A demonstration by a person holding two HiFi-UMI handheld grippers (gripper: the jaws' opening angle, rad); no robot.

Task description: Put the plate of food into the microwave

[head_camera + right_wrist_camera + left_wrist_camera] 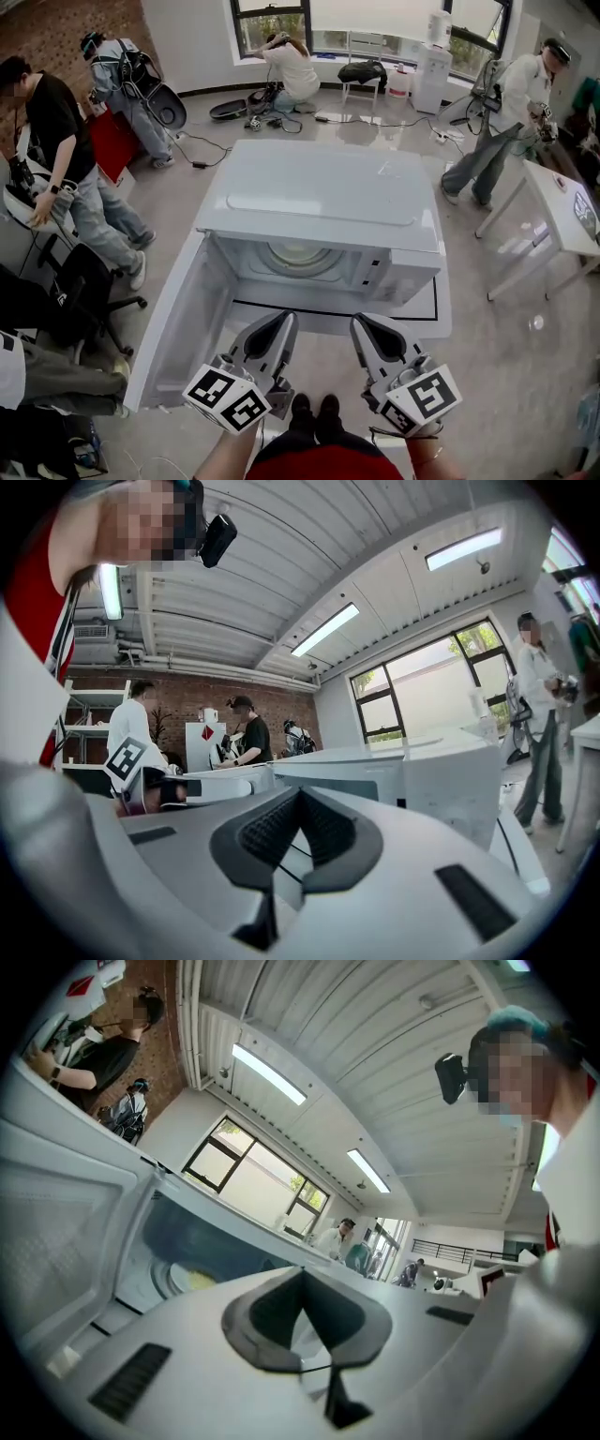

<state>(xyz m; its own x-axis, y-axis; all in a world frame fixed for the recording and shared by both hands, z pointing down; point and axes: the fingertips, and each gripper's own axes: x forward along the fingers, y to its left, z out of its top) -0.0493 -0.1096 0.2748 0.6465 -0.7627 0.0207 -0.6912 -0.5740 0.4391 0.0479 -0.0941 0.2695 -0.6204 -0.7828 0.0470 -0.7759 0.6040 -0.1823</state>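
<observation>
Plate [300,259] with its yellow food [199,1280] sits inside the microwave [319,202], straight ahead of both tools and beyond their tips. Left tool [281,321] is clenched on nothing. The right tool [366,324], just beside it, is clenched and empty too. The door [173,323] hangs open on the outer side of the left tool. Likely trouble: a hard shove on that door with closed jaws could skid the microwave across the counter [444,323]. It could also bounce the door back unlatched and jolt the plate.
</observation>
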